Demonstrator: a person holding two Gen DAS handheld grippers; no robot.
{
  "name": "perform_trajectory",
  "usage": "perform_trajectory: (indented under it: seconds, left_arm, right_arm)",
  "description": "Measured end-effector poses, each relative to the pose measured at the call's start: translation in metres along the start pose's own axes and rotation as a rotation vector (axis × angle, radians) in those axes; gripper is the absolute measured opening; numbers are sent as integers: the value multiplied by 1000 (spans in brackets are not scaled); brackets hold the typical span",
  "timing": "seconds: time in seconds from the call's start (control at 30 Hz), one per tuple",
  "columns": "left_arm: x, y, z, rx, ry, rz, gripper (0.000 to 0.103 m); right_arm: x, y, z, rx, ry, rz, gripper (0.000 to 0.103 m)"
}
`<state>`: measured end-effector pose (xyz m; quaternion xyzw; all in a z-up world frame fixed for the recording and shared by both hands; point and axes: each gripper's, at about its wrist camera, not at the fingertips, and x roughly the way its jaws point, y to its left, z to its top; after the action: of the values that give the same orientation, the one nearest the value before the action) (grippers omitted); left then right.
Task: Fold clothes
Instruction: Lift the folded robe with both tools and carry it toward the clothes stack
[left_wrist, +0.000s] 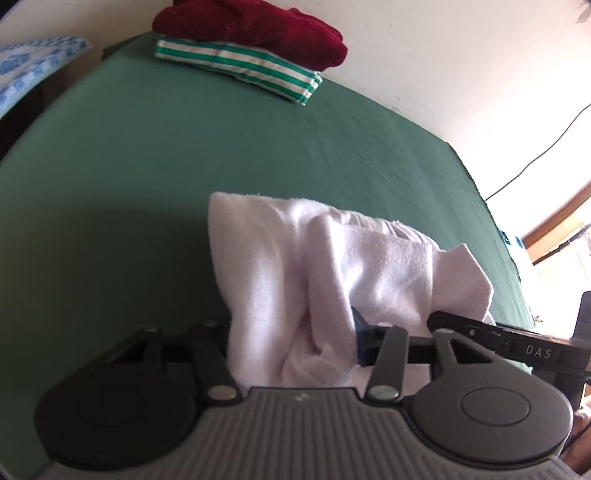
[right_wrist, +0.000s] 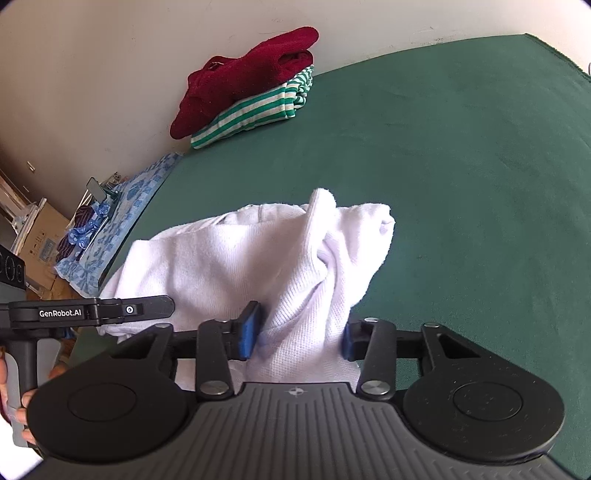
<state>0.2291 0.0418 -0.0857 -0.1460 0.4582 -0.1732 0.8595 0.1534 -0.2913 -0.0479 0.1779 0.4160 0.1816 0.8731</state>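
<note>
A white garment (left_wrist: 332, 273) hangs bunched between both grippers above the green bed sheet (left_wrist: 184, 166). My left gripper (left_wrist: 295, 339) is shut on its near edge; the cloth hides the left finger and only a blue pad (left_wrist: 364, 339) shows. In the right wrist view my right gripper (right_wrist: 301, 334) is shut on the same white garment (right_wrist: 258, 258), with blue pads (right_wrist: 247, 332) pressing a thick fold from both sides. The left gripper's arm (right_wrist: 92, 312) shows at the left of that view, and the right gripper's arm (left_wrist: 517, 341) at the right of the left wrist view.
A folded maroon sweater (left_wrist: 251, 26) lies on a folded green-and-white striped top (left_wrist: 240, 68) at the bed's far edge by the wall; both also show in the right wrist view (right_wrist: 240, 85). A blue patterned cloth (right_wrist: 122, 221) lies beside the bed, with cardboard boxes (right_wrist: 40, 232).
</note>
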Motion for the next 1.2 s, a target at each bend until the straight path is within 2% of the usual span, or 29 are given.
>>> perform_trajectory:
  seconds: [0.07,0.17,0.3,0.43,0.67,0.83,1.0,1.07,1.2]
  left_arm:
    - [-4,-14,0,44,-9,41,39]
    - [-15,-30,5,78,-34,55,34]
    - [-35,-42,21,79,-60,54,34]
    - [-65,-56,57,111,-107,71,34]
    - [-112,-76,169,235,-216,137,34]
    - [-119,-65,257,285,-302,167,34]
    - [-99,-37,334,327,-346,197,34]
    - [-82,-24,360,352,-352,219,35]
    - [-29,7,390,346,-294,235,36]
  right_arm:
    - [-1,2,2,-11,0,-4,38]
    - [-9,9,10,-31,-14,10,33]
    - [-25,20,37,-72,-28,59,32]
    - [-39,33,71,-113,-45,110,32]
    - [-30,78,173,-134,-164,144,32]
    - [-15,113,248,-135,-267,156,32]
    - [27,142,300,-146,-383,121,32]
    - [53,145,308,-131,-402,90,32]
    - [107,149,317,-126,-415,6,32]
